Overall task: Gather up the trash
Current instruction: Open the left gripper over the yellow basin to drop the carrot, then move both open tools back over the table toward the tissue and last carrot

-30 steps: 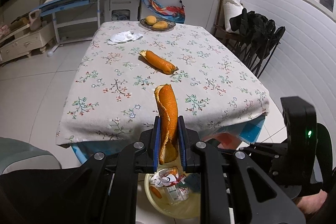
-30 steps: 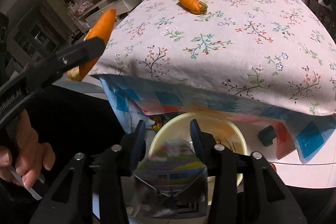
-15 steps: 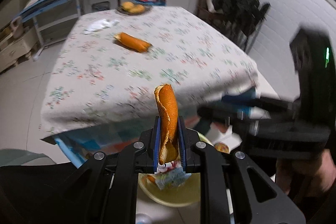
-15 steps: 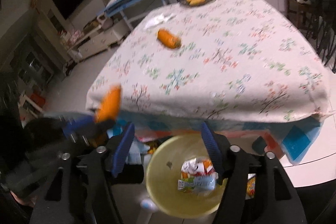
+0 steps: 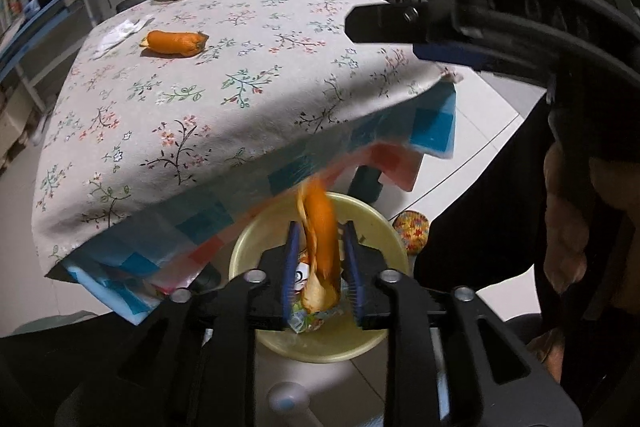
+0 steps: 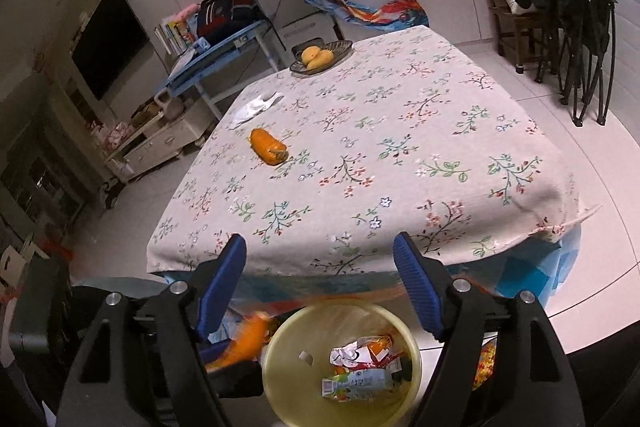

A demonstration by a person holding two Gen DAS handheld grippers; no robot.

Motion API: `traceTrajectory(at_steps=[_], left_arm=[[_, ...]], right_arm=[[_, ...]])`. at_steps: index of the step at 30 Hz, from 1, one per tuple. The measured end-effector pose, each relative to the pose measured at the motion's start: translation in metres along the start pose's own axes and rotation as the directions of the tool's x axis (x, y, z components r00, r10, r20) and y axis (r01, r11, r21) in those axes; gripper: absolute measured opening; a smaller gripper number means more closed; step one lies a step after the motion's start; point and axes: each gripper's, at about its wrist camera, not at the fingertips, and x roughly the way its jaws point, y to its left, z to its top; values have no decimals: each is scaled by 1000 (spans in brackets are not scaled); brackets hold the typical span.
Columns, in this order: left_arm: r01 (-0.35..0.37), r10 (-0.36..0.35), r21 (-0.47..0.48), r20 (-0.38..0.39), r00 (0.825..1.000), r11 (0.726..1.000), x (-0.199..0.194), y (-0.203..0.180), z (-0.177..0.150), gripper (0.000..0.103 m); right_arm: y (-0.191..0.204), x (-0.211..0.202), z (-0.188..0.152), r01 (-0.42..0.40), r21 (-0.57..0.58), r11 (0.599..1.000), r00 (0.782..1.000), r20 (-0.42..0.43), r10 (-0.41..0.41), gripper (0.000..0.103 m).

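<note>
My left gripper (image 5: 320,267) holds an orange peel (image 5: 320,243) between its blue pads, right above the yellow bin (image 5: 256,239) on the floor at the table's near edge. The jaws stand a little apart and the peel looks blurred. In the right wrist view the peel (image 6: 248,343) sits at the bin's left rim (image 6: 280,331). My right gripper (image 6: 320,287) is open and empty above the bin, which holds a crumpled wrapper (image 6: 360,351) and a carton (image 6: 356,383). A second orange peel (image 6: 269,146) and a white tissue (image 6: 256,105) lie on the floral table.
A dish with two mangoes (image 6: 318,57) stands at the table's far edge. Folded black chairs (image 6: 576,11) stand at the right. A blue desk (image 6: 224,51) and low cabinet (image 6: 160,143) stand to the left. A colourful ball (image 5: 411,229) lies beside the bin.
My left gripper carried the peel down over the bin and its jaws have loosened. My right gripper let its carton drop into the bin, opened wide and rose.
</note>
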Motion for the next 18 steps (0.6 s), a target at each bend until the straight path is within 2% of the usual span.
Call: traceTrajectory(at_steps=[3, 14, 18], left_arm=[[-9, 9, 15, 4, 1000, 1000, -1, -3, 0, 40], [-49, 49, 6, 27, 998, 999, -5, 1, 2, 54], [-90, 90, -11, 50, 995, 996, -8, 6, 4, 62]], right_arm=[[-1, 0, 0, 6, 3, 1000, 1000, 3, -6, 76], [-3, 1, 0, 19, 7, 1000, 1000, 9, -19, 78], [-6, 0, 0, 30, 18, 999, 999, 17, -30, 81]])
